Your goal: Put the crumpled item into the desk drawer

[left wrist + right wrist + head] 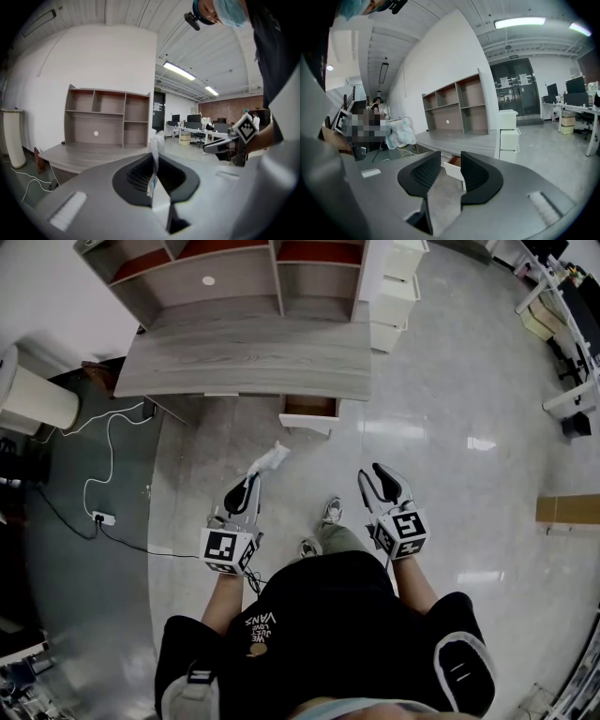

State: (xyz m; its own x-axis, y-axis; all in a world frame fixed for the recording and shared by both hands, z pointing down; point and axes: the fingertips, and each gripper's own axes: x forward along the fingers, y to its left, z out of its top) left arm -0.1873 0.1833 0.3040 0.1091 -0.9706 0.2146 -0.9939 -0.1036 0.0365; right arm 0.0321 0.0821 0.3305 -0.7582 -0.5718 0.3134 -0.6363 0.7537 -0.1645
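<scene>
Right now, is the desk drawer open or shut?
Open. The drawer sticks out from under the desk's front edge, and its brown inside shows. The crumpled item is not in it; the left gripper holds it.

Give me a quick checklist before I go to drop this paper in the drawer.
1. Paper gripped: ok. The left gripper is shut on the paper.
2. Drawer open: ok. The drawer is pulled out under the desk.
3. Room in the drawer: cannot tell. Only part of its inside shows.
4. Right gripper free: ok. The right gripper has its fingers apart with nothing between them.
5. Paper over the drawer: not ok. It hangs over the floor, short of the drawer front.
</scene>
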